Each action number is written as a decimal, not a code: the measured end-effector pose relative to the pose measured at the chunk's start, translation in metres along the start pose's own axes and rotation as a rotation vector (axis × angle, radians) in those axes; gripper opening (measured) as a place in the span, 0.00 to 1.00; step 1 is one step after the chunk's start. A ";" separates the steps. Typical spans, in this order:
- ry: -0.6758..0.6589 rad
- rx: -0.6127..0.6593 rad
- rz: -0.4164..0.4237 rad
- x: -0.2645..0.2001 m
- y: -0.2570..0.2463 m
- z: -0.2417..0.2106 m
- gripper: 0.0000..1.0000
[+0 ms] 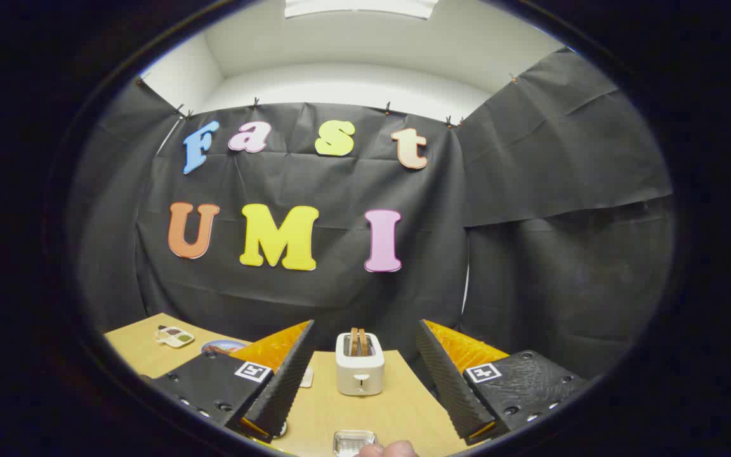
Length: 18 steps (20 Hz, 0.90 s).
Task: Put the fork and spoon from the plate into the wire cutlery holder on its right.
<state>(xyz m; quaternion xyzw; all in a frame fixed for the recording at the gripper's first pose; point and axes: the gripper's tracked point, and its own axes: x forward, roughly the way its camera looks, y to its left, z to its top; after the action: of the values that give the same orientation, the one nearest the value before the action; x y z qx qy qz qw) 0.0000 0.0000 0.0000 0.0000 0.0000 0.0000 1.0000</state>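
Gripper (365, 387) up high and wide open, nothing grabbed yet

Fingers are spread well apart with nothing between them, held above the wooden tabletop (397, 406) and looking out level at the booth wall. Straight ahead between the fingers sits a white toaster (360, 364) with two slices of toast poking out the slots. Right down by the near end of the fingers there's a small metal wire thing (354, 441), my guess is the cutlery holder, and a fingertip (386, 450) pokes in just beside it. Can't make out the plate, fork or spoon from this angle, so they're probably below the fingers. Over past the left finger there's a little card (174, 336) and a round coaster-looking thing (223, 346). I'd say this is the very start: the next move calls for tilting down to find the plate, then lining up on one utensil handle.
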 end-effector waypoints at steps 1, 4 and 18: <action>-0.002 -0.002 0.004 0.001 0.001 0.000 0.95; 0.007 -0.001 0.018 0.002 0.005 -0.002 0.95; 0.008 -0.003 0.054 0.007 0.016 0.005 0.95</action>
<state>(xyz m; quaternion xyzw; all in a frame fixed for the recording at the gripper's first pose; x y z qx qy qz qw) 0.0071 0.0156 0.0048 -0.0014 0.0039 0.0270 0.9996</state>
